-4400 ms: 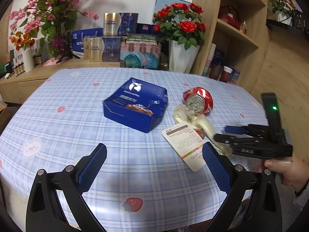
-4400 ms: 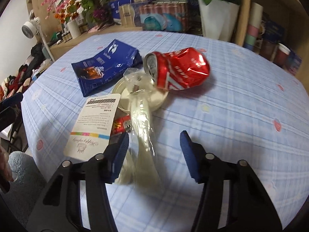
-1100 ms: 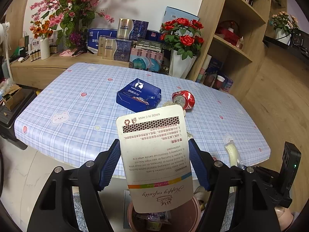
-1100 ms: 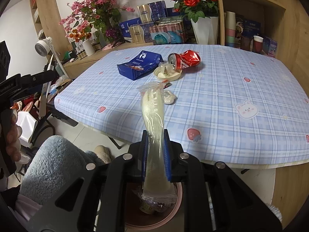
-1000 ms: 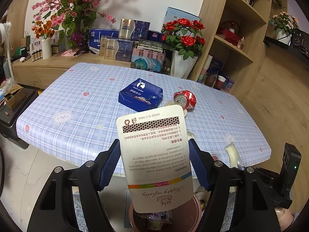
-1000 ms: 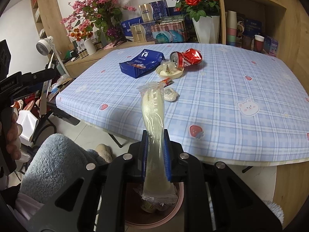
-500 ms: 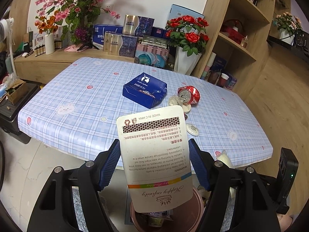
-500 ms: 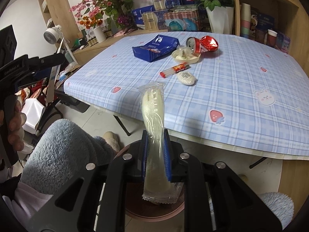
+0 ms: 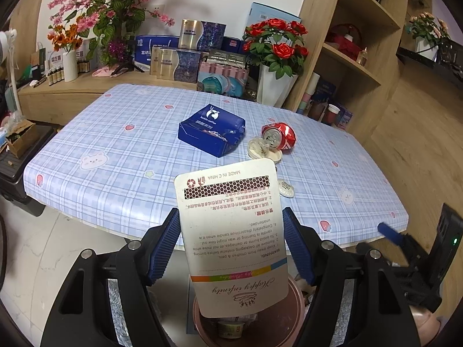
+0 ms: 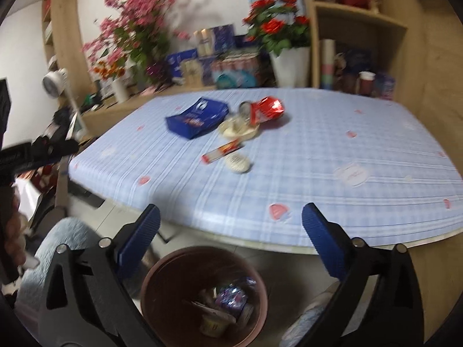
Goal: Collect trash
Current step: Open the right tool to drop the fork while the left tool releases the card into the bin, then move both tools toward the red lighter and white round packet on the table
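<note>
Trash card (image 9: 231, 237) stands clamped by its long edges in the left hand-held gripper (image 9: 231, 247), long axis upright, lower end hanging directly above the pink bin (image 10: 202, 295) on the floor off the tabletop's (image 10: 318, 150) near edge. The right hand-held gripper (image 10: 230, 243), jaws just sprung wide and empty, hovers over the same bin.

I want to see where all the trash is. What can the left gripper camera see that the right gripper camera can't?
Only the left wrist view shows the printed card gripped by the left gripper above the bin.

Only the right wrist view shows the red-and-white stick packet on the table, and the right gripper, jaws just opened wide, empty.

Both show the blue box, crushed red can, pink bin and blue checked tablecloth.
</note>
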Demonstrator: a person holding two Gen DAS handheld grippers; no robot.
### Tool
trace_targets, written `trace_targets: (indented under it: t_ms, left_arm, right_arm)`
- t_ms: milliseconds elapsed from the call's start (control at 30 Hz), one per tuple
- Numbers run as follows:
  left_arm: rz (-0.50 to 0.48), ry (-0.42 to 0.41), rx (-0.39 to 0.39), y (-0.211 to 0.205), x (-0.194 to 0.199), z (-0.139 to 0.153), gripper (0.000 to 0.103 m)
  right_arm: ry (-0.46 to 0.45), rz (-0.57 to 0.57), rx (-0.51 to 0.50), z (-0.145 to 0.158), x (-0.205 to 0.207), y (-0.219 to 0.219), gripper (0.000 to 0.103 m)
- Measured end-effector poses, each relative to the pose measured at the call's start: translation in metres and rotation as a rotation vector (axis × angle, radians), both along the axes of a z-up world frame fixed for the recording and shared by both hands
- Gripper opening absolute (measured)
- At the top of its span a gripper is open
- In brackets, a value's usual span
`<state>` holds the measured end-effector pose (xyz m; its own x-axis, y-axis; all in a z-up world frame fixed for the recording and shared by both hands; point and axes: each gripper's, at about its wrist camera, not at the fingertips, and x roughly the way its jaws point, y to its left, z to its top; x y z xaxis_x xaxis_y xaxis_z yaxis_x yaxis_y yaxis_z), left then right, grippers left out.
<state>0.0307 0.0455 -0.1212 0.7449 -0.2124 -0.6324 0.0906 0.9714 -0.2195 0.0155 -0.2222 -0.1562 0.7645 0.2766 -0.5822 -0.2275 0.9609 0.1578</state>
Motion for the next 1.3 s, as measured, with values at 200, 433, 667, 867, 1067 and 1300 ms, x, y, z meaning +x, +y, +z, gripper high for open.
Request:
trace_targets:
  t_ms: [200, 433, 667, 867, 1067, 1300]
  left_arm:
    - [-0.025, 0.012, 0.009, -0.011, -0.001, -0.005, 0.069]
    - [-0.074, 0.028, 0.019, -0.028, -0.003, -0.011, 0.069]
    - [-0.144, 0.056, 0.015, -0.048, -0.006, -0.019, 0.070]
    - [-0.194, 0.077, -0.022, -0.054, -0.006, -0.023, 0.083]
    - [-0.156, 0.073, -0.025, -0.047, -0.004, -0.024, 0.084]
    - [-0.051, 0.034, -0.006, -0.023, 0.002, -0.021, 0.084]
  right_arm:
    - [-0.008, -0.057, 0.026, 0.000, 0.004, -0.014, 0.097]
    - [-0.004, -0.064, 0.027, -0.003, 0.004, -0.015, 0.097]
    - [0.000, -0.078, 0.035, -0.005, 0.003, -0.020, 0.097]
    - [0.002, -0.095, 0.047, -0.006, 0.002, -0.026, 0.097]
    - [0.010, -0.109, 0.060, -0.007, 0.003, -0.031, 0.097]
    - [0.009, -0.108, 0.053, -0.008, 0.003, -0.031, 0.097]
